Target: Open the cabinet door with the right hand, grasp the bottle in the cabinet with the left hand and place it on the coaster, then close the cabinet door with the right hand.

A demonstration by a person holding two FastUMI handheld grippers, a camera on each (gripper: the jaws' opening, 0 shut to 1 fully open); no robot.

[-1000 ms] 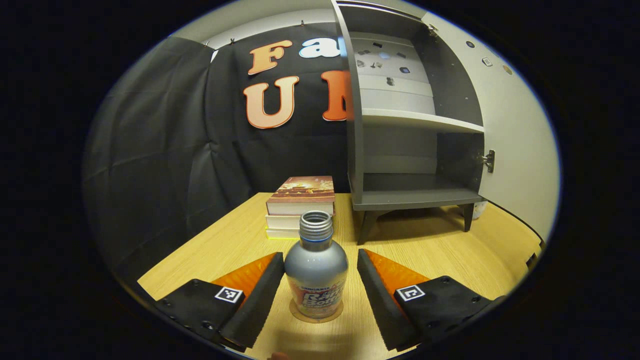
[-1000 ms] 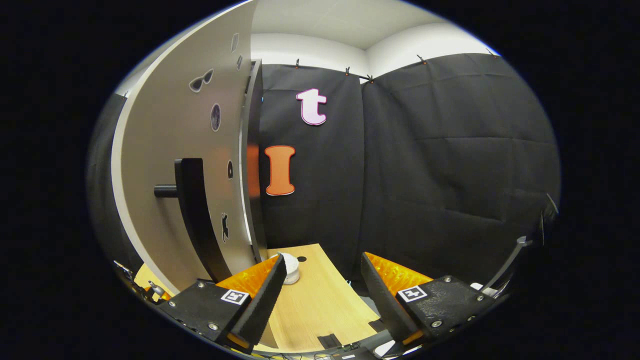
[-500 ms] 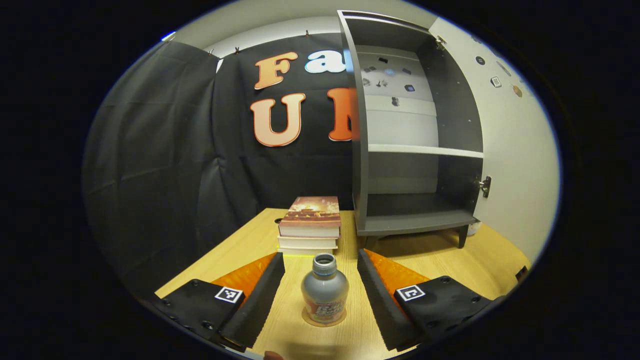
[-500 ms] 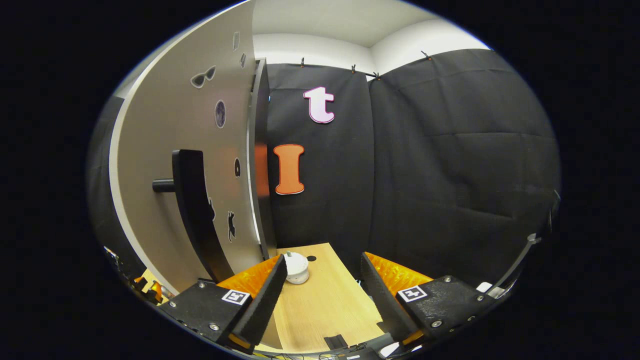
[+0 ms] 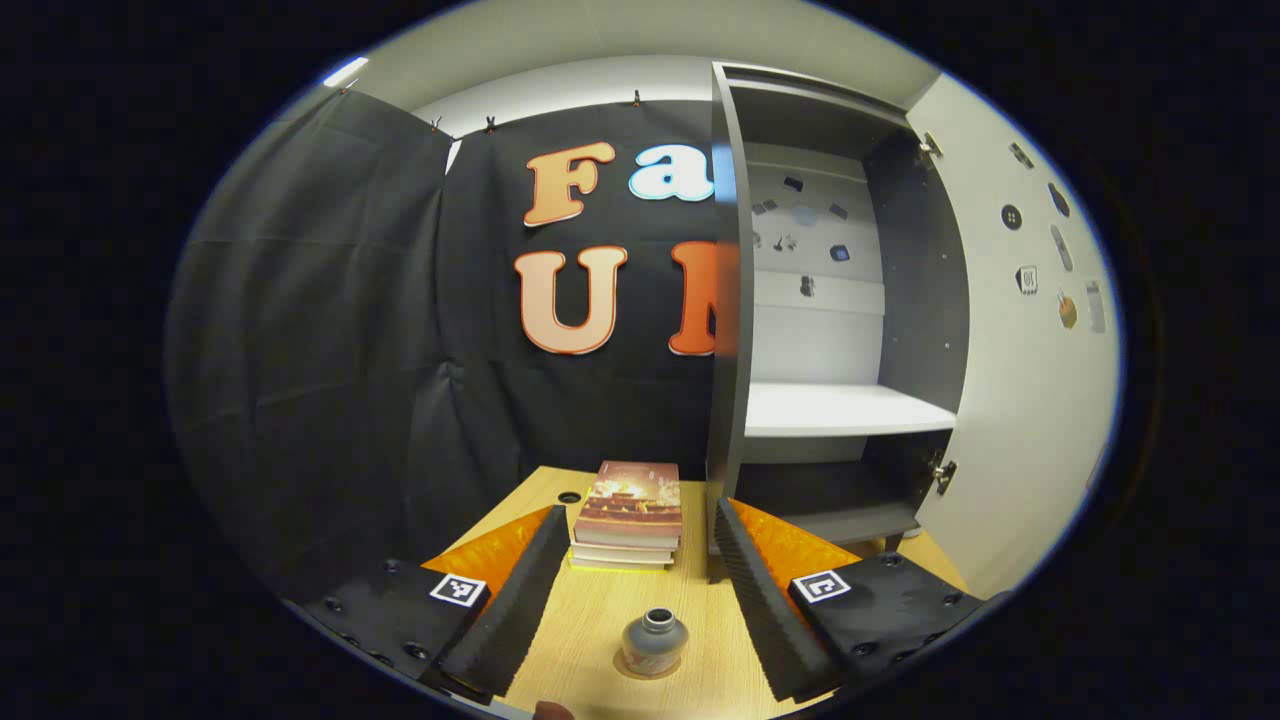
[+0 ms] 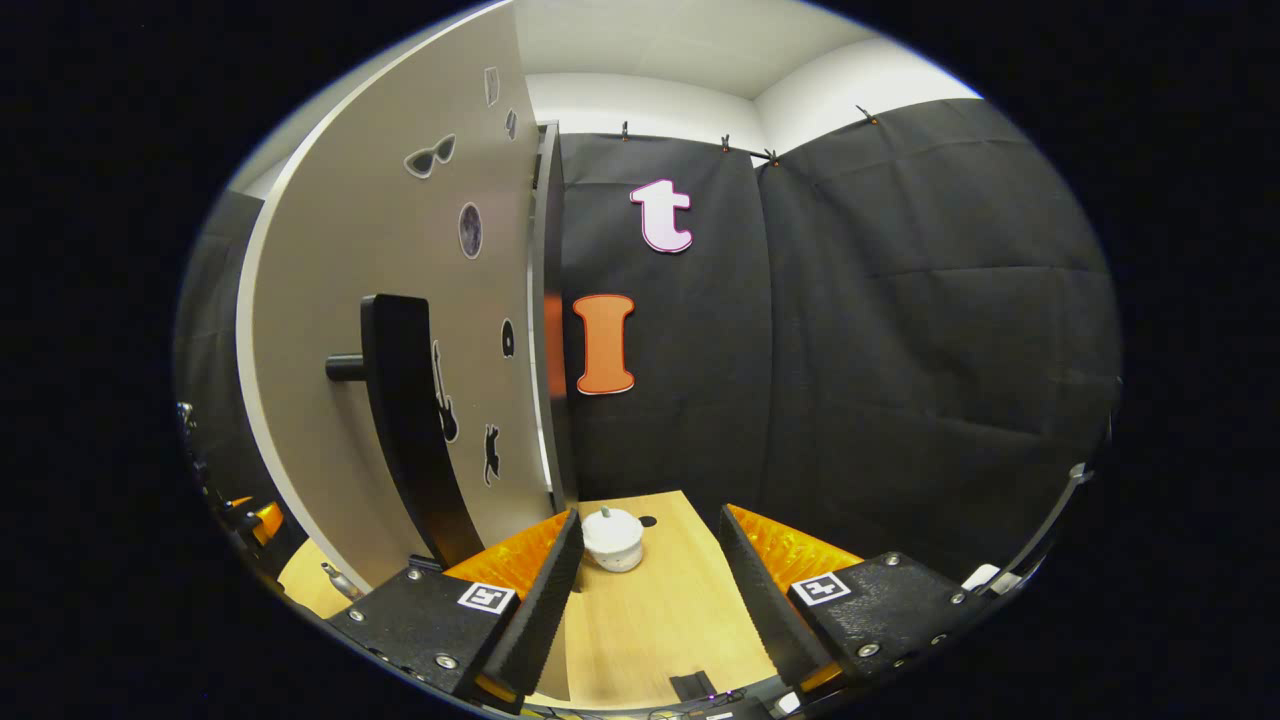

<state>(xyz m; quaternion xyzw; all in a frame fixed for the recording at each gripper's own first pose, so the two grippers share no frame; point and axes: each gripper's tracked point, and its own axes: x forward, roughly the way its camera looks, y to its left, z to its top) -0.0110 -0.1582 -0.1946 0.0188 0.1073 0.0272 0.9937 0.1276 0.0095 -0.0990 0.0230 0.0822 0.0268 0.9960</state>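
Below, wooden table [image 5: 590,630]: bottle [image 5: 655,640] on coaster [image 5: 630,668], books [image 5: 628,512], open cabinet [image 5: 830,330]

The left gripper [image 5: 640,585] pointed toward 12 o'clock, fingers spread wide with nothing between them. The right gripper [image 6: 650,590] likewise stood spread and empty.

Colours and patterns
Silver bottle [image 5: 655,640]; grey cabinet [image 5: 735,350]; light-wood table [image 5: 590,630]; orange-and-black left gripper [image 5: 640,590].

place: recording booth | evidence: black cloth walls [image 6: 900,330], wooden table [image 5: 600,620], small grey cabinet [image 5: 850,300]
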